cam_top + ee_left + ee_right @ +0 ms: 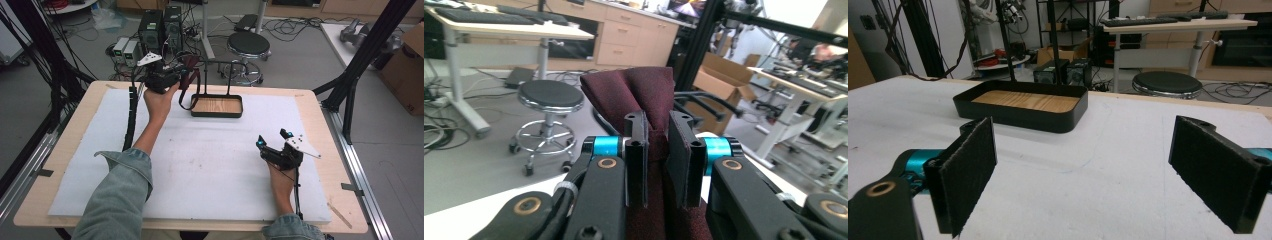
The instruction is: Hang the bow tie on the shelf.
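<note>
Your left gripper (657, 155) is clamped on a dark maroon fabric necktie (636, 95), jaws pinched on the cloth. From the high view the left gripper (172, 75) holds the tie (190, 75) raised off the table at the far left, its loop hanging down just left of the black metal stand with a wood-floored tray base (217, 113). The stand's thin black hanger rail (220, 63) rises above the tray, and the tie's top sits close to the rail's left end; whether it already touches the rail, you can't tell.

Progress, as a judgement: pick-up is done, hanging on the rail is what's left. You likely need to carry the tie over the bar and let go.

The tray (1020, 102) is empty, just bare wood floor.

Your right gripper (1098, 172) has its jaws wide apart, holding nothing; it rests low on the white foam mat (210, 165) at the near right, well apart from the stand.
</note>
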`<move>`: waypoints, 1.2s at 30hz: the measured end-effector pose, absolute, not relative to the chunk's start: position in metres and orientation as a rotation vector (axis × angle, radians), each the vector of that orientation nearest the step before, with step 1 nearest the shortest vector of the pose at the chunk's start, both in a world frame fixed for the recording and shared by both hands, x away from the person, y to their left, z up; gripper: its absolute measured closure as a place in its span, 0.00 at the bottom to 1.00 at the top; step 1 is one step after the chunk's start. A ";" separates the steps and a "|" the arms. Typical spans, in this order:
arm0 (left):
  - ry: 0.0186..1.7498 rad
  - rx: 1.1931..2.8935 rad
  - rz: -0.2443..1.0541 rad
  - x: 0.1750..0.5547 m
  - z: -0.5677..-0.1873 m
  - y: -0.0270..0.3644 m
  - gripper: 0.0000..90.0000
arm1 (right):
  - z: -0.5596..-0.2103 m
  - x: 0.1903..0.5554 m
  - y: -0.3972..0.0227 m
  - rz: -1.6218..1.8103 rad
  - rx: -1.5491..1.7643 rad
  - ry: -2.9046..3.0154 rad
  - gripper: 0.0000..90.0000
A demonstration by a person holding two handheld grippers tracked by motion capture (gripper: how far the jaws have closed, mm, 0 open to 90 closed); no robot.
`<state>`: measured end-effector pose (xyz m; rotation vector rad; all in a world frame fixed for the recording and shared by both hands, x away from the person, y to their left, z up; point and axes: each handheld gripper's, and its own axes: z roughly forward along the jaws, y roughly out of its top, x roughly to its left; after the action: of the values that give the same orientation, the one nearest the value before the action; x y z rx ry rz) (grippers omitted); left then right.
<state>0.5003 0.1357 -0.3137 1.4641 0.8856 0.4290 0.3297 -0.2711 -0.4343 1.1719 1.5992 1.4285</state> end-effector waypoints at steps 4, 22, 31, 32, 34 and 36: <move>0.909 1.460 0.433 0.508 -0.316 0.141 0.87 | -0.434 0.330 -0.271 1.431 1.174 1.600 0.12; 0.880 1.483 0.419 0.510 -0.334 0.142 0.87 | -0.435 0.330 -0.271 1.429 1.175 1.603 0.12; 0.907 1.486 0.436 0.512 -0.337 0.145 0.87 | -0.435 0.330 -0.271 1.430 1.173 1.604 0.12; 0.908 1.485 0.434 0.512 -0.338 0.146 0.87 | -0.435 0.330 -0.271 1.431 1.173 1.603 0.12; 0.911 1.486 0.435 0.512 -0.340 0.146 0.87 | -0.435 0.330 -0.272 1.430 1.172 1.604 0.12; 0.915 1.478 0.427 0.512 -0.341 0.147 0.87 | -0.435 0.330 -0.271 1.429 1.176 1.604 0.12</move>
<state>0.5115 0.1469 -0.3414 1.4776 0.9147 0.4268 0.3298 -0.2712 -0.4345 1.1758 1.6037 1.4293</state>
